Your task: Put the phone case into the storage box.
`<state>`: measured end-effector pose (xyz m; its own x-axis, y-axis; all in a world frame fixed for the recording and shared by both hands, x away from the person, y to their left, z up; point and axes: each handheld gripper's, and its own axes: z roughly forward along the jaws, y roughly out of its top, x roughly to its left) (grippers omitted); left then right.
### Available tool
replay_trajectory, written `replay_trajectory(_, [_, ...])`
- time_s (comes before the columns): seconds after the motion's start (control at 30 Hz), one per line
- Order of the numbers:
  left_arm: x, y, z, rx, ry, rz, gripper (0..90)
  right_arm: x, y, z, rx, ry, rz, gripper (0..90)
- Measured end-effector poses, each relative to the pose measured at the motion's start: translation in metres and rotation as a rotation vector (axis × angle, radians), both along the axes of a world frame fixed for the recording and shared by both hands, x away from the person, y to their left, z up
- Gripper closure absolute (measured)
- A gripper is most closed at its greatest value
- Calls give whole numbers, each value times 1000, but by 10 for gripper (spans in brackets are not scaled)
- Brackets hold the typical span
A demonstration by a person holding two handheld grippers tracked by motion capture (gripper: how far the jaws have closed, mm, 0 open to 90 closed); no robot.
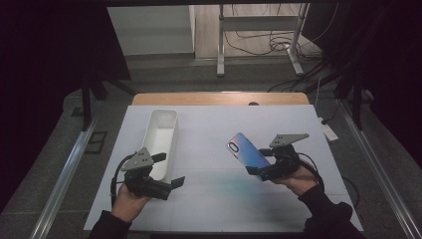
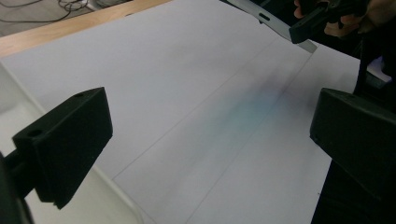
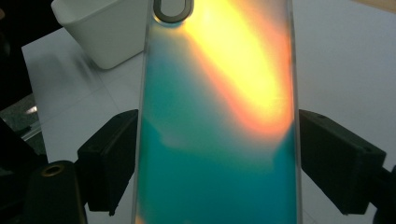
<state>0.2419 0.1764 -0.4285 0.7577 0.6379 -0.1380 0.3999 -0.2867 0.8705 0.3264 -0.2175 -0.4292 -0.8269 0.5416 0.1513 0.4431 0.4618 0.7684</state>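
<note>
A phone [image 1: 245, 151] with an iridescent blue-to-orange back hangs tilted above the white sheet at the right, camera ring [image 3: 173, 9] at its far end. My right gripper [image 1: 261, 170] is shut on its long sides; both pads [image 3: 112, 158] press against its edges in the right gripper view, where the phone [image 3: 219, 116] runs up the middle. At the left, my left gripper [image 1: 170, 169] stands open beside the near end of a white oblong bin [image 1: 162, 130]. Nothing lies between its fingers [image 2: 65, 144], with bare sheet beyond them. Far off, the left gripper view shows the right gripper [image 2: 313, 25] and the phone's edge [image 2: 280, 30].
A white sheet [image 1: 224, 199] covers most of the wooden table [image 1: 219, 98]. The bin [image 3: 107, 32] holds nothing that I can see. Beyond the table are a metal stand [image 1: 220, 45], floor cables [image 1: 278, 42] and dark curtains on both sides.
</note>
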Motion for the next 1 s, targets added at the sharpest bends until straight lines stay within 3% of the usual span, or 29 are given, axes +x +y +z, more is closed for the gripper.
replay_trajectory(0.8, [20, -34, 11, -49, -9, -138, 0, -18, -10, 12, 97, -8, 31, 168])
replay_trajectory(1.0, [25, -46, 16, -60, 4, -180, 0, -22, -11, 15, 118, -16, 43, 168])
